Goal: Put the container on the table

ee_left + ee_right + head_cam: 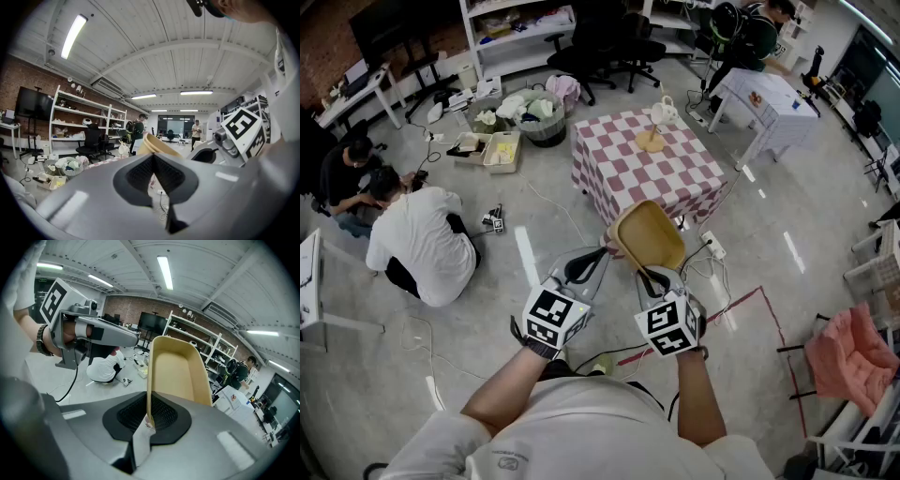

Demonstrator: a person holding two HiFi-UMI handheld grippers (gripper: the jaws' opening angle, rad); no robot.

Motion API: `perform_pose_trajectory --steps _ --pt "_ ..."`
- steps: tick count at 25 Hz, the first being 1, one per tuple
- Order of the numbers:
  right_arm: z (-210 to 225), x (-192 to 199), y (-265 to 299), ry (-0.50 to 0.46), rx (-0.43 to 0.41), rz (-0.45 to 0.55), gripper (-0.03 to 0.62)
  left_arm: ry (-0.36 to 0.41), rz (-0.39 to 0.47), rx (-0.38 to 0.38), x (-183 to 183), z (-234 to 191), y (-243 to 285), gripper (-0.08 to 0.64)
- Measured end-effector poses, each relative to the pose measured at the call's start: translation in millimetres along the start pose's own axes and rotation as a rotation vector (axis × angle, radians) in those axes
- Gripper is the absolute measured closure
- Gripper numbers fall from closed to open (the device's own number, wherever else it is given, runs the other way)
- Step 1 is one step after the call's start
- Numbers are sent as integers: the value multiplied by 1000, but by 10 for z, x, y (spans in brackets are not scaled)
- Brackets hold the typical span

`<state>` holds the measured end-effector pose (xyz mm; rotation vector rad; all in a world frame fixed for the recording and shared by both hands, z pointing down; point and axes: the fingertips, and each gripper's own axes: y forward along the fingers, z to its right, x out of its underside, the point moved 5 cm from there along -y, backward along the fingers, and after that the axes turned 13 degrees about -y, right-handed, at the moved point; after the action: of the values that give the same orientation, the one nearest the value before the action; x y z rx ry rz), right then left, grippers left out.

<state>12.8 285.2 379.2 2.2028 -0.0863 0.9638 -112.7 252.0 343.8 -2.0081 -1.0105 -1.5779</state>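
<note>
Grips the side rim of the tan container (176, 369) in the clenched right gripper (146, 420), holding it tilted in the air over the grey floor (769, 216), near the checked-cloth table (623, 164) but not on it. Has the left gripper (153, 171) closed, jaws together, its tip at the container's opposite edge, possibly pinching it.

Checked table (675, 178) at 12 o'clock: near half bare, jug (663, 112) and round mat (651, 142) on far edge. Power strip (713, 246) on floor at 1 o'clock, kneeling person (422, 244) at 10 o'clock.
</note>
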Motion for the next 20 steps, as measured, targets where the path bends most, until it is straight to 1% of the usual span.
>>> perform_pose_trajectory --steps 14,20 --pt "-4 51 -83 -9 -7 17 563 2 10 -15 5 120 -16 554" --pt "26 94 -76 15 -18 38 561 2 6 -21 21 153 37 554"
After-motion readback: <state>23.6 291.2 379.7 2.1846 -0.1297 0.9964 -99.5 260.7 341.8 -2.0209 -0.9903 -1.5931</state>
